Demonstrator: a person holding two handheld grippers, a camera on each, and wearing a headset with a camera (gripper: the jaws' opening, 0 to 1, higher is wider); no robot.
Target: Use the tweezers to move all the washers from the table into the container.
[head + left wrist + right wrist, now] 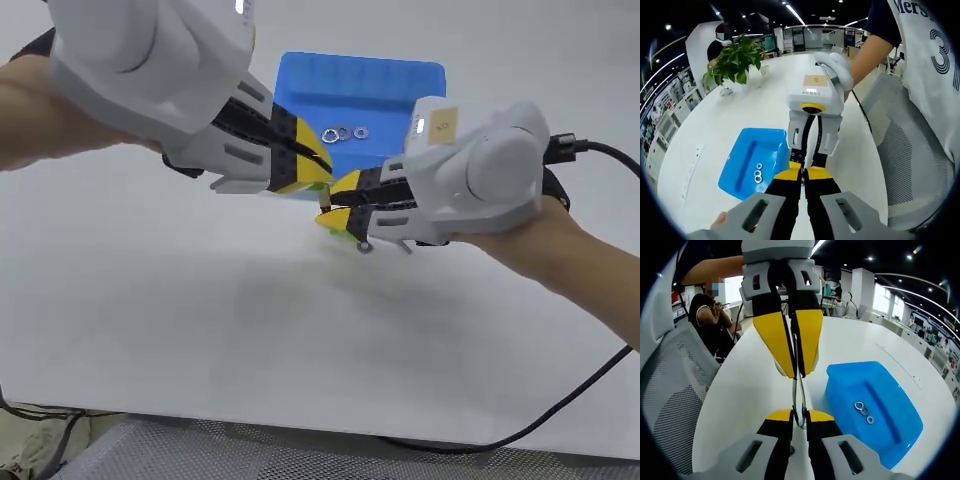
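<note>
Both our left tongs (pixel 797 371) and right tongs (pixel 799 415) are clenched on the tweezers (pixel 799 390), nose to nose just beside the container (pixel 890 405); the tweezers' long axis runs straight from one to the other, alongside the container's wall. Three washers (pixel 863 411) sit together inside the container; we reckon one side needs to let go before any picking happens.

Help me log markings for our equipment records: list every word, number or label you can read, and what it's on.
"Mer", then cut off by the view's edge: on the person's shirt.
"3", large: on the same shirt.
Tan sticker on the right gripper: too small to read.
Dark print just below that sticker: too blurred to read.
</note>
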